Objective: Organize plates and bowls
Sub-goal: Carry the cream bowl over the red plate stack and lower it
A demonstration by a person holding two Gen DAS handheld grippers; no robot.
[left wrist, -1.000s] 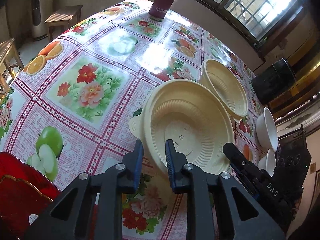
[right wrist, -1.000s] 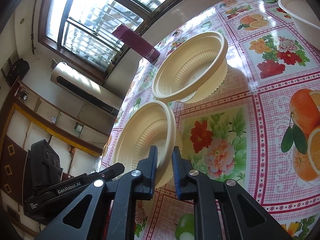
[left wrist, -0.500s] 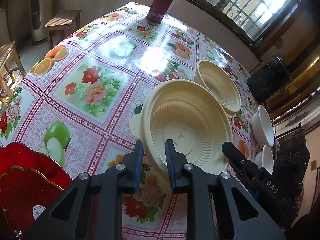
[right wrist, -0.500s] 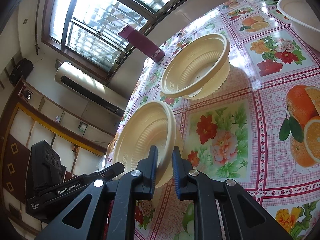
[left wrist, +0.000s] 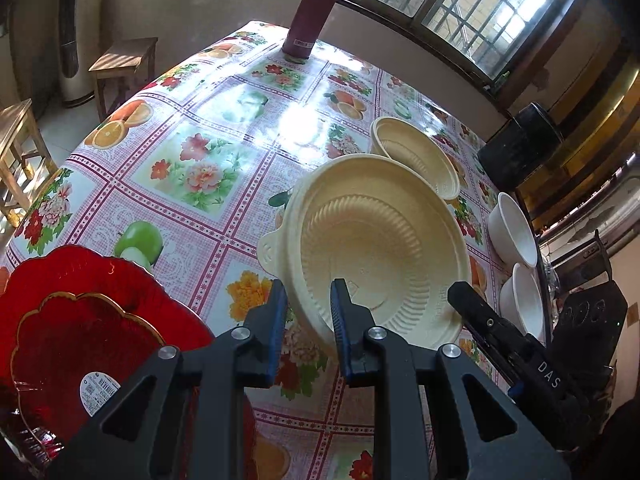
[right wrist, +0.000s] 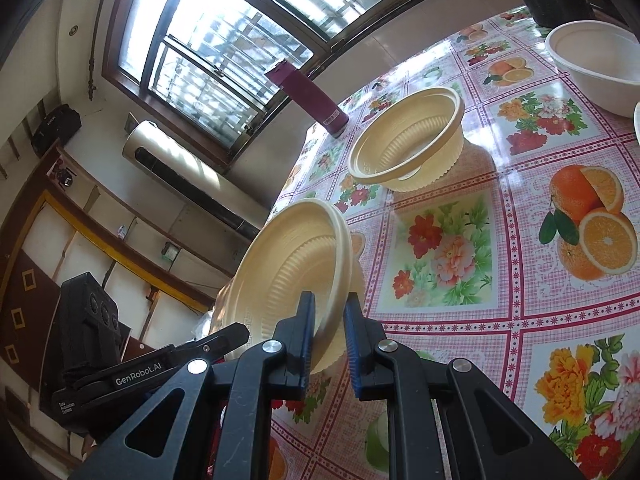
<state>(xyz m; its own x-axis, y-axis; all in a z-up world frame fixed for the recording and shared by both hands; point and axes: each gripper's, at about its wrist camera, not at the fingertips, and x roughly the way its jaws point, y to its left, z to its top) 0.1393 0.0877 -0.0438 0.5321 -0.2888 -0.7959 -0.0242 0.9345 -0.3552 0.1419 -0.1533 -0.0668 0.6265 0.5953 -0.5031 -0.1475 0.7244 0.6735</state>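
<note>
A: Where is the cream bowl (left wrist: pixel 372 248)?

B: Off the counter (left wrist: pixel 192 128), tilted. Left tongs (left wrist: pixel 308 312) clamp its near rim; right tongs (right wrist: pixel 327 330) clamp the opposite rim.

A: Clearance?

B: Second cream bowl (right wrist: pixel 408 140) sits beyond, apart. Red plates (left wrist: pixel 80 320) lie at the counter's near-left edge. White bowls (left wrist: pixel 514 232) line the right edge. Bare cloth in the middle.

Bright window (right wrist: pixel 224 36) daylight, tablecloth (left wrist: pixel 296 132) glare, fisheye-warped edges.

"DAS" on right claw (left wrist: pixel 546 374) body; "GenRobot.AI" on left claw (right wrist: pixel 138 380) body; plate sticker (left wrist: pixel 98 394) unreadable.
</note>
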